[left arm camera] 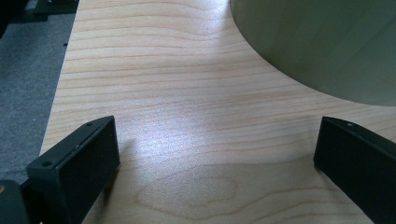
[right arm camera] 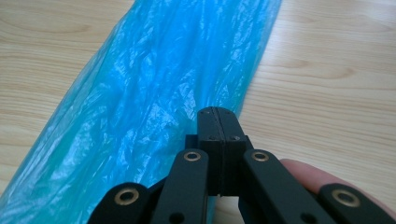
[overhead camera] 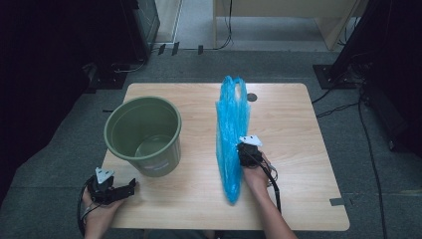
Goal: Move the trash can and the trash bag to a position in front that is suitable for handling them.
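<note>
A long, crumpled translucent blue plastic bag (overhead camera: 230, 134) lay stretched across the light wooden table (overhead camera: 293, 129), running from near the far edge, just beside a small dark round hole (overhead camera: 252, 97), back toward the near edge, a little right of the middle. The right gripper (overhead camera: 242, 149) sat against the bag's right side about halfway along it; in the right gripper view its two black jaws were pressed fully together at the edge of the plastic (right arm camera: 149, 107), though whether any film was pinched between them could not be told. A round olive-green plastic bucket (overhead camera: 143, 134) stood upright near the left edge. The left gripper (overhead camera: 132, 186) rested at the near left corner, jaws spread wide with only bare wood between them, just beside the bucket's wall (left arm camera: 327, 46)
</note>
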`<state>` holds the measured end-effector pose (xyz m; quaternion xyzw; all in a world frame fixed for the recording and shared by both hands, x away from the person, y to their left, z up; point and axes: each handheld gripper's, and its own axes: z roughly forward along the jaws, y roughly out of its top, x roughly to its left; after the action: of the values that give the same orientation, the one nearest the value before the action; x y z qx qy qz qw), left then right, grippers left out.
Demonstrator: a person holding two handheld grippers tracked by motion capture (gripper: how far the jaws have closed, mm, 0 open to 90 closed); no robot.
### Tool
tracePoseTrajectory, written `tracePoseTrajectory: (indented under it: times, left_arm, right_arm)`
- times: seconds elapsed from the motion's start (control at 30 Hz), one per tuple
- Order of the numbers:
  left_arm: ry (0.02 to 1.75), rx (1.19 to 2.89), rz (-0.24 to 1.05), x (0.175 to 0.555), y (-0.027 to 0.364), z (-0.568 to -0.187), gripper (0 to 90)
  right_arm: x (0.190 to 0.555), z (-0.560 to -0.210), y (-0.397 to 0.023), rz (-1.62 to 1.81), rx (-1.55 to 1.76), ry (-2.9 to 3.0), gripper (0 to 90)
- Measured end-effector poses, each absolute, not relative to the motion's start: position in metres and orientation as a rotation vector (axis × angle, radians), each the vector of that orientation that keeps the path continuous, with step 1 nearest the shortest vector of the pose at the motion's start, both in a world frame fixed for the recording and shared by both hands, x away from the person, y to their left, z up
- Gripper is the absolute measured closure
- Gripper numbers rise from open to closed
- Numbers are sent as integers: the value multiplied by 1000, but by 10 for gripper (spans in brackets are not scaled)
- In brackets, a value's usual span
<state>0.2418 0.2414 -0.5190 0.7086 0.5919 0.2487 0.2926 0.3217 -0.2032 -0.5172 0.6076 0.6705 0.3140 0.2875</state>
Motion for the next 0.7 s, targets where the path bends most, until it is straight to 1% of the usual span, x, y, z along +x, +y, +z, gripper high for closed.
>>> tracePoseTrajectory:
  times: [0.03,0.33,0.7]
  left_arm:
    - [1577,1888,663,242,241,-519,0]
    - [1579,1887,663,242,241,-519,0]
    - [1579,1886,662,242,241,-519,0]
  right_arm:
    - [318,-517,-211,837,1622,1785,900]
    - [303,-519,-234,810,1619,1757,900]
    - [296,-519,-249,798,1635,1725,900]
